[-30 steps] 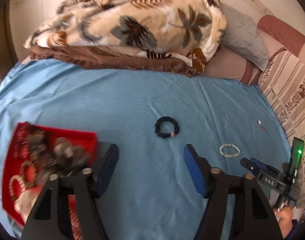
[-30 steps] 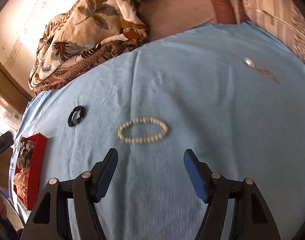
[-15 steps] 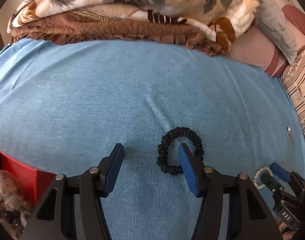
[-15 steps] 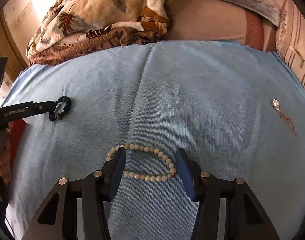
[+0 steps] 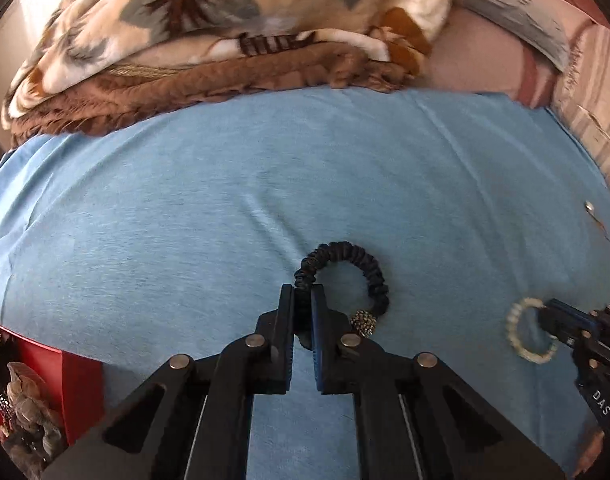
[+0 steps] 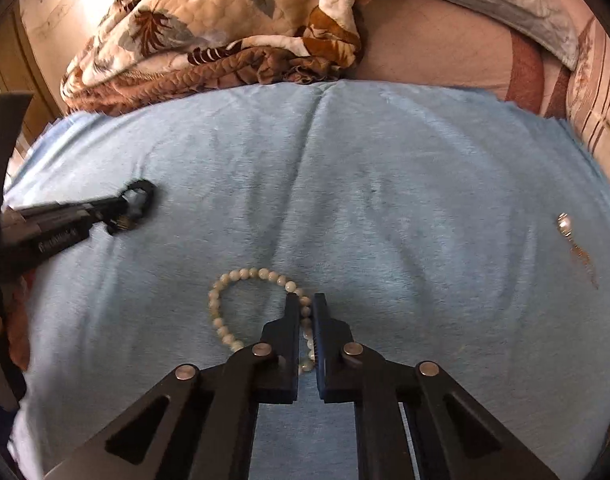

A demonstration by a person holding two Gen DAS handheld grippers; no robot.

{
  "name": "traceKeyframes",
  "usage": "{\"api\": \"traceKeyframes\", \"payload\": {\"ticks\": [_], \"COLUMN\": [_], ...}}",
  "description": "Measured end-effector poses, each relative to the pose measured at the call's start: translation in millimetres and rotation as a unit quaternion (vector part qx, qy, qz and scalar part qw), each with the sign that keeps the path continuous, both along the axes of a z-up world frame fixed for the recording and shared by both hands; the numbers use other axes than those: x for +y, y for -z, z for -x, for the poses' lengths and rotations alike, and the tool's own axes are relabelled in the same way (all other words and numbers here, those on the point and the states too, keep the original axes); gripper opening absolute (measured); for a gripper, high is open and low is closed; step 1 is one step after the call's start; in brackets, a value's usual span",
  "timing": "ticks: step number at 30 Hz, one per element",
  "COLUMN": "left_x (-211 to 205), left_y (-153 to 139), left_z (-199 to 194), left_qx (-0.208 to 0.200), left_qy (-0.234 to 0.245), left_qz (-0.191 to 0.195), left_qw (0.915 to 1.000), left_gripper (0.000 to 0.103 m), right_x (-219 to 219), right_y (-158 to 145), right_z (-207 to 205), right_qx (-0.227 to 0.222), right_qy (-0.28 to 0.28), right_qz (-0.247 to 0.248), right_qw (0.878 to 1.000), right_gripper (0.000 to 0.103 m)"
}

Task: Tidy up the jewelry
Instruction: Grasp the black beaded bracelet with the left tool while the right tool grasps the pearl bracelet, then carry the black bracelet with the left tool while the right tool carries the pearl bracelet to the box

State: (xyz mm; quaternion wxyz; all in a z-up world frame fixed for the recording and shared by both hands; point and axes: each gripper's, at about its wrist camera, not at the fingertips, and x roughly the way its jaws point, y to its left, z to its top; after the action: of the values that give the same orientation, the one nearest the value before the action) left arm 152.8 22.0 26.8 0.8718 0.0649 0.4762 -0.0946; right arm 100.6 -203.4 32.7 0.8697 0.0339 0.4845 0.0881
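Both claws are clenching at once — the left gripper [image 5: 303, 300] is pinching the black bracelet [image 5: 345, 276] at frame centre, the right gripper [image 6: 305, 308] the pearl bracelet [image 6: 257, 308] low centre. Next, by my reading, both are lifting toward the red tray [image 5: 77, 384] at lower left — gently, lest beads slip

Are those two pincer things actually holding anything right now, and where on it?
Yes. The left hand-held gripper pinches the black bracelet on its band; the right hand-held gripper pinches the pearl bracelet on its beaded strand.
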Motion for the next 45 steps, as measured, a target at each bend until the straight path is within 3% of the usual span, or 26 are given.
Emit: {"api": "traceKeyframes", "payload": {"ticks": [9,21,32,40,45], "left_x": [-7.9,10.0,31.1,61.2,78.2], "left_y": [-25.1,-81.8,-116.0,-126.0,-132.8], "left_z": [41.5,105.3,179.9,224.2,245.1], "left_qx": [-0.006,-0.028,-0.079,-0.102,-0.114], "left_qy": [0.01,0.001,-0.024,-0.062,-0.075], "left_qz": [0.035,0.094,0.041,0.001,0.0], "left_qw": [0.9993,0.9952,0.9958,0.9929,0.9907], "left_gripper": [0.007,0.007,0.007,0.007,0.007], "right_x": [-13.9,-4.4,21.0,44.4,58.4], "right_y": [-16.5,-47.4,-72.1,-71.5,-75.0], "right_z": [4.3,24.9,62.8,102.1,132.3], "right_qx": [-0.01,-0.049,-0.088,-0.093,-0.098], "right_qy": [0.021,0.015,0.004,-0.004,-0.013], "right_qz": [-0.11,-0.142,-0.119,-0.091,-0.074], "right_qw": [0.994,0.989,0.989,0.991,0.992], "right_gripper": [0.007,0.007,0.007,0.007,0.007]}}
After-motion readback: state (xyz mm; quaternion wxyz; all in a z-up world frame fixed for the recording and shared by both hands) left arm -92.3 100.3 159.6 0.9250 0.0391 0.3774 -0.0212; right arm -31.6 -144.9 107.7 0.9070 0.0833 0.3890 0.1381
